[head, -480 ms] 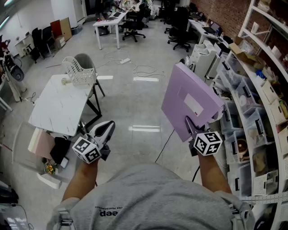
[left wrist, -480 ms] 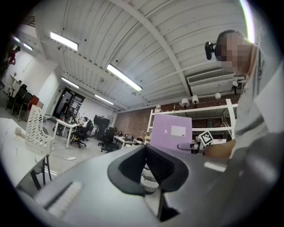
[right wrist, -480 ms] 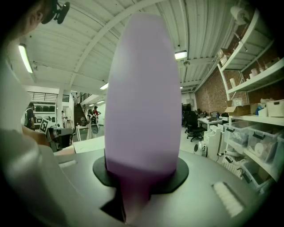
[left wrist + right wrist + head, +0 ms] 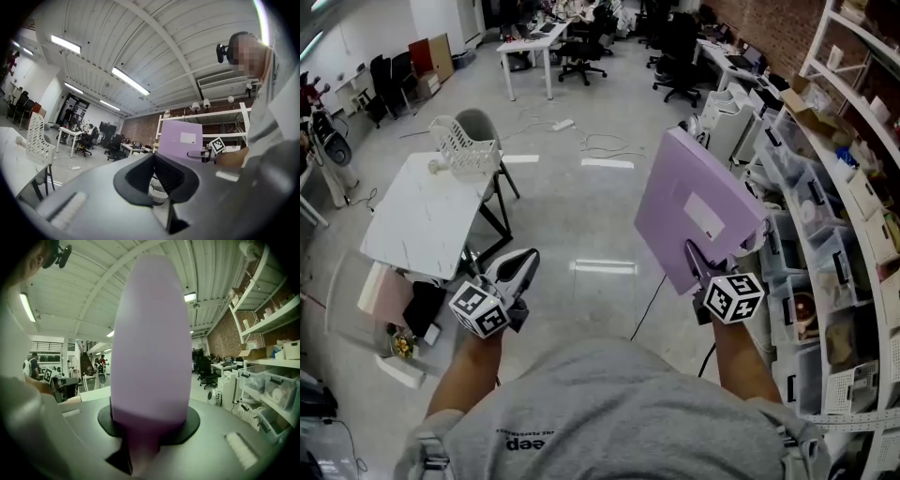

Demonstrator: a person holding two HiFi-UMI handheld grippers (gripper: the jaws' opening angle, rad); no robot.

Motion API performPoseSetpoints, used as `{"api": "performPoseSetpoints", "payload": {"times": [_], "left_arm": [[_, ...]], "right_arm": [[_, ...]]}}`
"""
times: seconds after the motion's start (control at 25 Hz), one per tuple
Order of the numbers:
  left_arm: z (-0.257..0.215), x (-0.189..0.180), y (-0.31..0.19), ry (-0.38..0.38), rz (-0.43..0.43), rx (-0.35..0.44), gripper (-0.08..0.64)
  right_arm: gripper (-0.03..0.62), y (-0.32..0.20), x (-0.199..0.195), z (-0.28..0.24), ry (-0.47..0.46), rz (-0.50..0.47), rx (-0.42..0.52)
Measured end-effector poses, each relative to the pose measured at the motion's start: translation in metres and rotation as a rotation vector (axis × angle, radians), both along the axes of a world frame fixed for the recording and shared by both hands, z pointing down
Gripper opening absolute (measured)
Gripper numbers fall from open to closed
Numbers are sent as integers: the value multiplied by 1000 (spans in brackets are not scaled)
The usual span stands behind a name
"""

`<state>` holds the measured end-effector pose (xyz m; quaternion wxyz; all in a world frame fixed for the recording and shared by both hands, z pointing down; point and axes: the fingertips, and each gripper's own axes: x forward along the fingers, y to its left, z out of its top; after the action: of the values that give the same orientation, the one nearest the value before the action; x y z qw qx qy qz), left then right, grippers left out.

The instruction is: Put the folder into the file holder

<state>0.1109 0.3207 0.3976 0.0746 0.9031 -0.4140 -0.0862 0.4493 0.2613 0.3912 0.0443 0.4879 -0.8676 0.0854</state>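
Note:
A purple folder [image 4: 698, 211] with a white label stands upright in the air at the right, over the floor. My right gripper [image 4: 697, 264] is shut on its lower edge, and in the right gripper view the folder [image 4: 150, 343] fills the middle between the jaws. The white wire file holder [image 4: 464, 148] stands on the far end of a white table [image 4: 417, 225] at the left, well away from the folder. My left gripper [image 4: 521, 272] hangs low at the left, shut and holding nothing. The left gripper view shows the folder [image 4: 180, 139] and the file holder [image 4: 36, 135].
Shelves with plastic bins [image 4: 825, 234] line the right side close to the folder. Boxes and clutter [image 4: 394, 309] lie on the floor beside the table. Cables [image 4: 600, 145] run across the floor farther out, with desks and office chairs [image 4: 581, 52] behind.
The head view has shifted very slightly. The folder and both grippers keep the same places and the same grip.

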Motion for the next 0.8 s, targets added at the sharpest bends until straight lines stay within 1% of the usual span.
{"api": "performPoseSetpoints", "payload": {"times": [0.12, 0.52, 0.64, 0.8], "left_arm": [[-3, 11, 0, -8, -10, 1, 60], [-5, 64, 5, -25, -70, -8, 60], [-1, 73, 2, -34, -69, -1, 60], [-2, 76, -9, -36, -76, -20, 60]], "right_arm": [[124, -2, 8, -2, -19, -23, -2], [120, -12, 45, 0, -31, -115, 7], [120, -20, 53, 2, -34, -130, 12], [120, -34, 55, 5, -41, -129, 6]]}}
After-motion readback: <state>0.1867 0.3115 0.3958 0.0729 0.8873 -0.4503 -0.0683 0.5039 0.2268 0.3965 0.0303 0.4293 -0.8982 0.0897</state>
